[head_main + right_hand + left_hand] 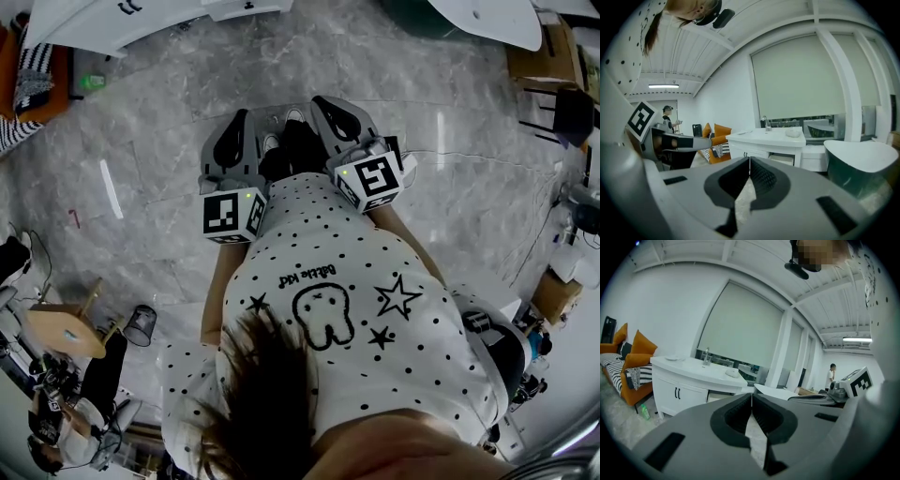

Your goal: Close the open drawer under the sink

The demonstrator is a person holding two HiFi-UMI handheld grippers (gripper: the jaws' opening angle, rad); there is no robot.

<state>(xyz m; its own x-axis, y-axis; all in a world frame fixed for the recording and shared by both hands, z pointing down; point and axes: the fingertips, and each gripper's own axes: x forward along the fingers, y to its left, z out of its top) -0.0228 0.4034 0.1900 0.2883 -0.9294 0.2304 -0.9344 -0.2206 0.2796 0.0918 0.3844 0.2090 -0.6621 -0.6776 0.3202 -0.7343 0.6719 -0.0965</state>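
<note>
A person holds the left gripper (pixel 751 399) and right gripper (pixel 749 165) side by side, both clenched on nothing, facing the white vanity (pixel 689 373) well ahead. The open drawer (pixel 720 398) juts out below its countertop, beside the double doors. It looks rigid and probably glides lightly on runners, so a flat push on its front panel should do.

The left tool (pixel 751 398) hides much of the open drawer (pixel 718 396); the head view's top edge cuts off the sink cabinet (pixel 112 28).
</note>
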